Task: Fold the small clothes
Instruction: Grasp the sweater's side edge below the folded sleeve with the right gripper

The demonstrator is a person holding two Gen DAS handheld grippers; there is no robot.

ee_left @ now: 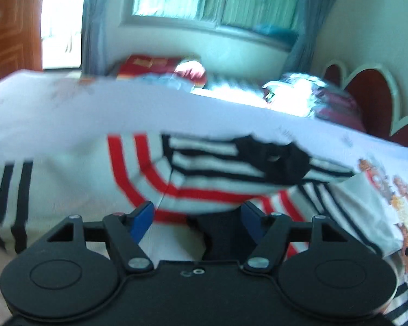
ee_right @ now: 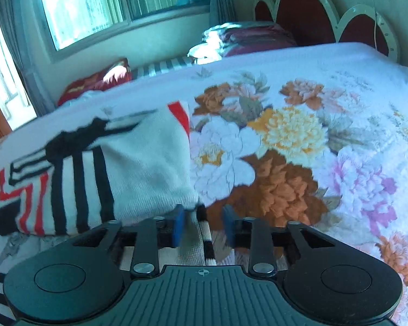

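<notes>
Judged as midway through the fold: the striped sweater [ee_right: 76, 168] already doubled over in part, one white panel turned back across the black bands, red stripes showing at its far and left ends, but bunched and uneven, with flattening and at least one further fold left. Lay on the flowered bedspread [ee_right: 299, 141], toward its left side and near edge in the right wrist view.

Left gripper [ee_left: 197, 217]: blue pads spread wide, cloth draped between them, not pinched. Right gripper [ee_right: 202, 225]: pads parted, the sweater's hem lying in the gap; no clamp seen. Left view blurred.

Room: a bed with a scalloped red headboard [ee_right: 307, 13], dark red pillows [ee_right: 247, 38] below it, a curtained window [ee_right: 100, 2] beyond the far edge.
</notes>
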